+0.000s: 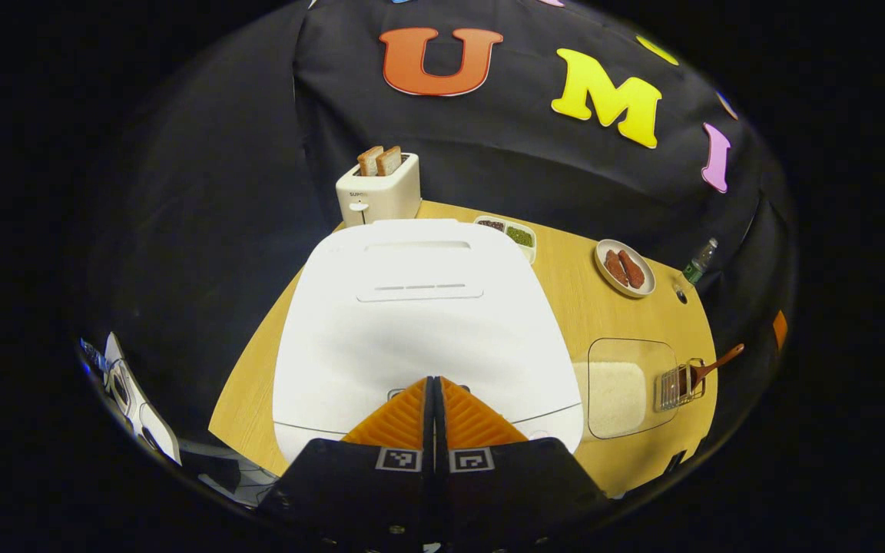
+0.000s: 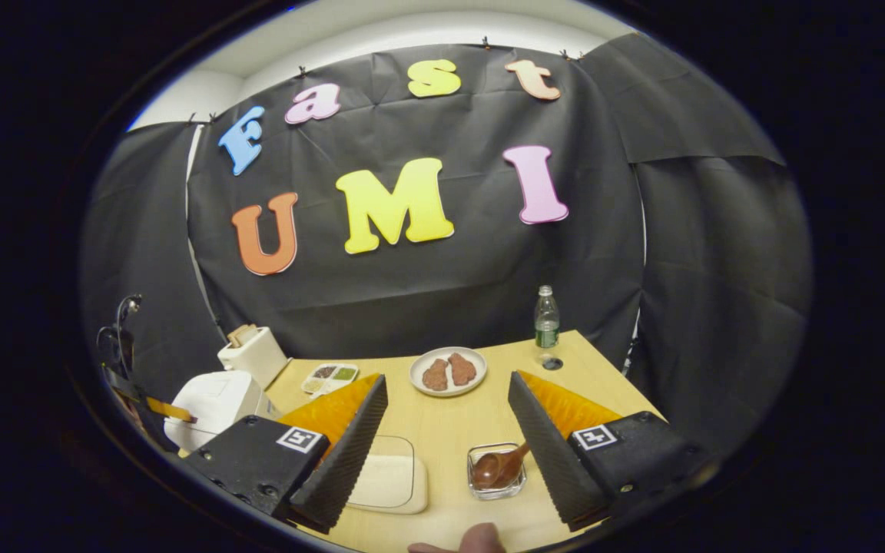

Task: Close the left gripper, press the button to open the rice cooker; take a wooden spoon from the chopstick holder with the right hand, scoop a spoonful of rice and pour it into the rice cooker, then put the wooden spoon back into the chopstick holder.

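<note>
A: How is the left claw [image 1: 435, 388] held?

B: Its two fingers are pressed together with nothing between them, so the closing step is judged done. The tips are set low over the front edge of the rice cooker [image 1: 419, 322], at what appears to be the button [image 1: 400, 393]. Whether the button is actually touched cannot be told.

A: Is the cooker opened?

B: No. The lid is seen lying flat and shut, so the press is judged not yet completed.

A: And the right claw [image 2: 449, 430]?

B: Its fingers are spread wide apart and nothing is gripped. It is held above the tabletop [image 2: 450, 415], with the wooden spoon [image 2: 498, 465] seen between the fingers farther off.

A: Where is the spoon kept?

B: It is still lodged in the chopstick holder [image 2: 497, 470], bowl down and handle tilted outward. In the left gripper view the holder [image 1: 681, 384] is found just beside the clear container of rice [image 1: 618, 392], which sits to the right of the cooker.

A: So what is left?

B: Nearly everything: the lid is to be released, the spoon taken, rice scooped and poured, and the spoon returned. The rice looks undisturbed.
</note>
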Tool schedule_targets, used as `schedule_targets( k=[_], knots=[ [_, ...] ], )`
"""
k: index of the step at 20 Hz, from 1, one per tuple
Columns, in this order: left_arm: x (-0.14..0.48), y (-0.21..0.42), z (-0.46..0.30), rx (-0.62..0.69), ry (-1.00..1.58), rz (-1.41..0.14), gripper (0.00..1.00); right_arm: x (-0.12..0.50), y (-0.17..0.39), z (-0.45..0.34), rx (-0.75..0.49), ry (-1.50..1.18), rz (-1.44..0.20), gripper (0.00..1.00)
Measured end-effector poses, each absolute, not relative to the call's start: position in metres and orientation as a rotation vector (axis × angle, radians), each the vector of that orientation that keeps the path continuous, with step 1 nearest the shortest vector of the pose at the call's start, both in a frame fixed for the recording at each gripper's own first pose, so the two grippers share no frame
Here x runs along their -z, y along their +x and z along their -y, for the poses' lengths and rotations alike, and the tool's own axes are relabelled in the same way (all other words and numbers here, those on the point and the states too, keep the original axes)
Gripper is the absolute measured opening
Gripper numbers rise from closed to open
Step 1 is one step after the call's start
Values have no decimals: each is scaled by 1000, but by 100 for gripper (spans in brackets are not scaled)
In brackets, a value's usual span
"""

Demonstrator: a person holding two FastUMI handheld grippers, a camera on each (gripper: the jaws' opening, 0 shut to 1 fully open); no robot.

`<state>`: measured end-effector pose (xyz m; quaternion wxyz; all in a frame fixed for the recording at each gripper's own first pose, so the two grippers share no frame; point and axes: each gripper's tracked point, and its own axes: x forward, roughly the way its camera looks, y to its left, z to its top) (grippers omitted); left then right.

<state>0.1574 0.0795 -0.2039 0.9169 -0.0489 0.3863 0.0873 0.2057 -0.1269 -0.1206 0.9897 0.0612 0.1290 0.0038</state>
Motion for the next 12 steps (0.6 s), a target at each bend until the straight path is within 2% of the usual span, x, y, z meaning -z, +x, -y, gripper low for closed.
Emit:
schedule_targets(
  k=[5, 11, 12],
  knots=[
    [108, 192, -87, -234, -103, -495, 1, 105, 206, 124, -31, 135, -223, 100],
    [63, 226, -90, -277, -110, -294, 0, 90, 194, 142, 0, 94, -189, 100],
    [56, 226, -88, -279, -96, -266, 4, 91, 191, 144, 0, 94, -192, 99]
  ],
)
